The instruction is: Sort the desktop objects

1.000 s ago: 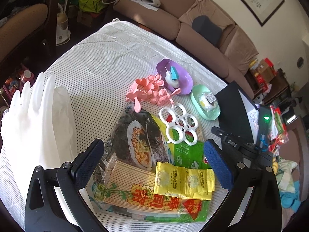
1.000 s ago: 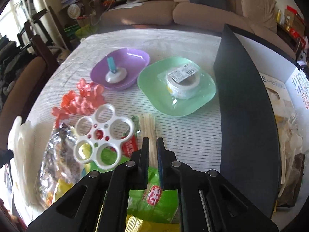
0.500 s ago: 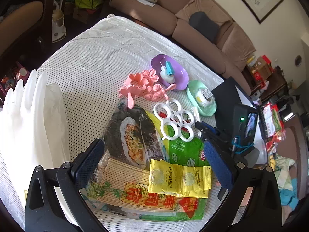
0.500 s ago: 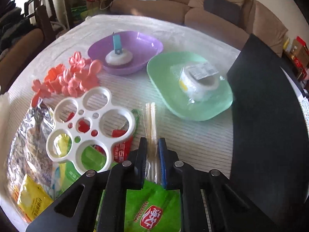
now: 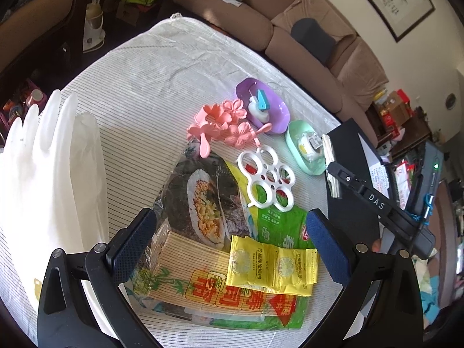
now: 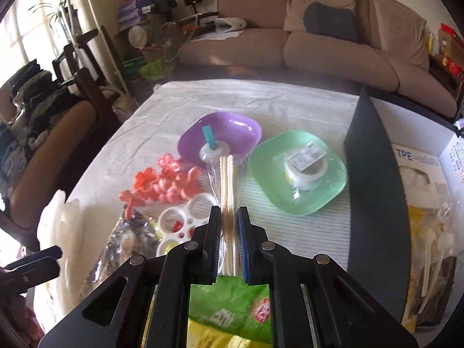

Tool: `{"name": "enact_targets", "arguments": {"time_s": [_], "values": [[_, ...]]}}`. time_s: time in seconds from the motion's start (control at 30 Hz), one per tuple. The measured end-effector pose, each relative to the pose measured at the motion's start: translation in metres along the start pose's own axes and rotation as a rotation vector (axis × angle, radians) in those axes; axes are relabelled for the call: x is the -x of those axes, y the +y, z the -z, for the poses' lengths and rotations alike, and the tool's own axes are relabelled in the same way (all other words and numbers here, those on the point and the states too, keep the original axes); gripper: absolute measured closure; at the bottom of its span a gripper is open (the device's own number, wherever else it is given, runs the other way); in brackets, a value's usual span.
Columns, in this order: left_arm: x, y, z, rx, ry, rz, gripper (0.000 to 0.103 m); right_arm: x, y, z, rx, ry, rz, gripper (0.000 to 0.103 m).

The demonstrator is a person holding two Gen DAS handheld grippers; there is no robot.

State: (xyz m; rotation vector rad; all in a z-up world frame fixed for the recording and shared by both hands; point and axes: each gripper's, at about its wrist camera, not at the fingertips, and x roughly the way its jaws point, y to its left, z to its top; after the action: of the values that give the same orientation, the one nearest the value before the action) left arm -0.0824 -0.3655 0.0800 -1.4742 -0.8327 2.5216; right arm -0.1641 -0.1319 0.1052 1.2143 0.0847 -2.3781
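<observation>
Right gripper (image 6: 227,226) was clamped on the wrapped chopsticks (image 6: 227,179), held raised over the tabletop beside the green plate (image 6: 333,194). Left gripper (image 5: 229,240) was held wide apart above the sushi kit bag (image 5: 203,203).

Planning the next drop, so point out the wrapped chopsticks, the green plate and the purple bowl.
wrapped chopsticks (image 6: 227,185): right wrist view, mid-length of the sticks.
green plate (image 6: 307,207): right wrist view, bare near rim.
purple bowl (image 6: 240,129): right wrist view, bare inner wall.
</observation>
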Motion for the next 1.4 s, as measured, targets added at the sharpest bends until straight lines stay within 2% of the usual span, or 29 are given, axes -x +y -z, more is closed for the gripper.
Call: {"name": "enact_targets", "arguments": {"time_s": [0.33,0.43,0.57,0.67,0.73,0.8,0.83,0.87,0.93,0.97,1.03,1.1,1.2,1.3,1.33,1.37,1.4], "values": [[-0.008,-0.005,0.004,-0.029,0.034,-0.029,0.0,-0.028,0.024,-0.001,-0.047,0.043,-0.115,0.092],[-0.01,-0.003,0.006,-0.028,0.042,-0.034,0.0,-0.036,0.032,-0.01,-0.035,0.038,-0.117,0.092],[-0.012,-0.004,0.008,-0.048,0.05,-0.049,0.0,-0.051,0.03,-0.028,-0.05,0.038,-0.07,0.092],[-0.014,-0.002,0.006,-0.041,0.055,-0.058,0.0,-0.068,0.017,-0.027,-0.147,0.119,-0.114,0.092],[-0.015,0.0,0.005,-0.034,0.058,-0.058,0.0,-0.08,0.02,-0.016,-0.129,0.205,-0.156,0.089],[-0.016,0.0,0.007,-0.035,0.062,-0.058,0.0,-0.082,0.026,-0.006,-0.074,0.233,-0.163,0.088],[-0.017,-0.002,0.008,-0.041,0.064,-0.06,0.0,-0.079,0.027,-0.005,-0.062,0.212,-0.157,0.083],[-0.018,-0.003,0.009,-0.05,0.066,-0.063,0.0,-0.073,0.026,-0.009,-0.06,0.171,-0.151,0.065],[-0.019,-0.006,0.012,-0.065,0.072,-0.071,0.0,-0.063,0.02,-0.024,-0.085,0.072,-0.126,0.038],[-0.019,-0.007,0.014,-0.071,0.075,-0.074,0.0,-0.059,0.015,-0.035,-0.108,0.019,-0.123,0.038],[-0.02,-0.009,0.015,-0.078,0.079,-0.08,0.0,-0.059,0.013,-0.058,-0.122,-0.046,-0.101,0.038],[-0.021,-0.009,0.014,-0.083,0.076,-0.088,0.0,-0.078,0.021,-0.082,-0.055,-0.047,-0.019,0.038],[-0.021,-0.009,0.012,-0.073,0.067,-0.088,0.0,-0.117,0.032,-0.101,0.036,0.021,0.07,0.038],[-0.024,-0.01,0.01,-0.072,0.066,-0.089,0.0,-0.155,0.04,-0.106,0.121,0.1,0.146,0.041],[-0.025,-0.011,0.009,-0.072,0.068,-0.089,0.0,-0.166,0.041,-0.104,0.144,0.128,0.161,0.047],[-0.026,-0.011,0.009,-0.071,0.071,-0.088,0.0,-0.175,0.042,-0.102,0.16,0.146,0.165,0.066],[-0.028,-0.011,0.008,-0.071,0.074,-0.086,0.0,-0.177,0.042,-0.1,0.161,0.144,0.152,0.073]]}}
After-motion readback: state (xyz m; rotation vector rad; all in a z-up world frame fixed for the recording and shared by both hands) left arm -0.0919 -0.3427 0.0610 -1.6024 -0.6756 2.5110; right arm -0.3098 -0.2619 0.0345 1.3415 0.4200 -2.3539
